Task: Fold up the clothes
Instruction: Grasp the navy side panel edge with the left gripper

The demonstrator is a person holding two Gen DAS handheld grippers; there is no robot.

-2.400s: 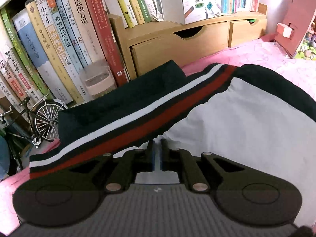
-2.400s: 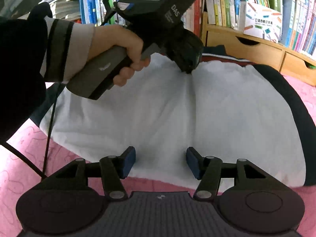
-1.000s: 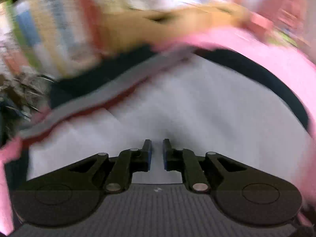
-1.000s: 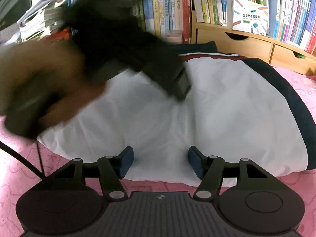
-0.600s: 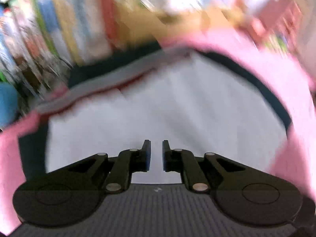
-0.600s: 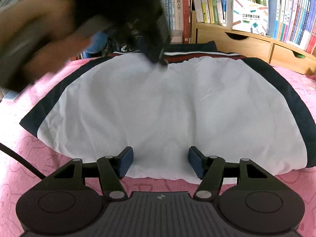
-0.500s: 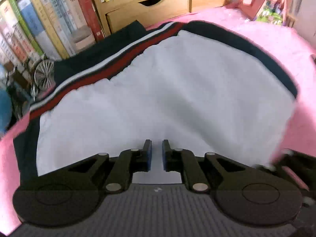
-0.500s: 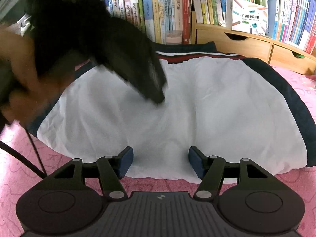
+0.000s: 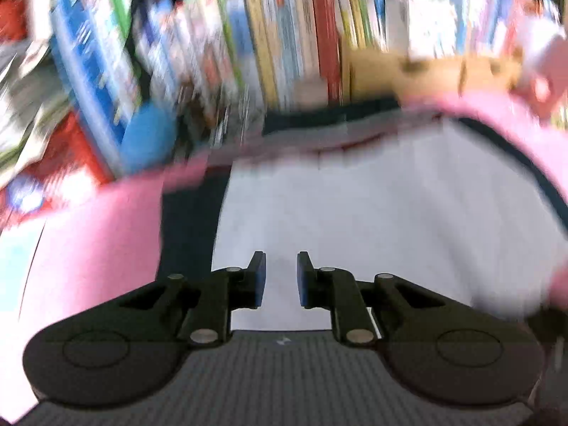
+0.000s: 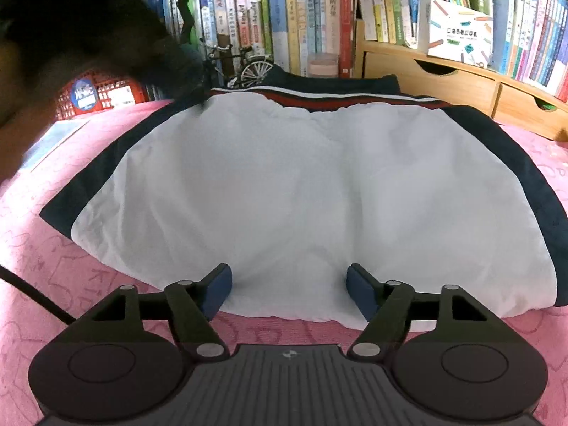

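A garment [image 10: 301,184] with a white body, navy side bands and a red-and-white striped waistband [image 10: 319,97] lies flat on the pink cover [image 10: 42,269]. My right gripper [image 10: 289,285] hovers over the garment's near white hem; its jaws are opening, with nothing gripped between them. The left wrist view is motion-blurred. In it my left gripper [image 9: 281,277] hangs above the left part of the garment [image 9: 390,213], close to its navy side band [image 9: 188,220]; its jaws are opening a little, a narrow gap and nothing between them. A dark blurred shape [image 10: 81,32] fills the right view's upper left.
A bookshelf [image 10: 284,17] packed with books runs along the back. Wooden drawers [image 10: 443,81] stand at the back right, a model bicycle [image 10: 248,64] and a red crate [image 10: 103,94] at the back left. A black cable [image 10: 32,294] crosses the cover at the left.
The left gripper has swung left, off the garment's middle toward its left navy band, and its view has blurred. The right gripper has stayed put and its jaws stand wider.
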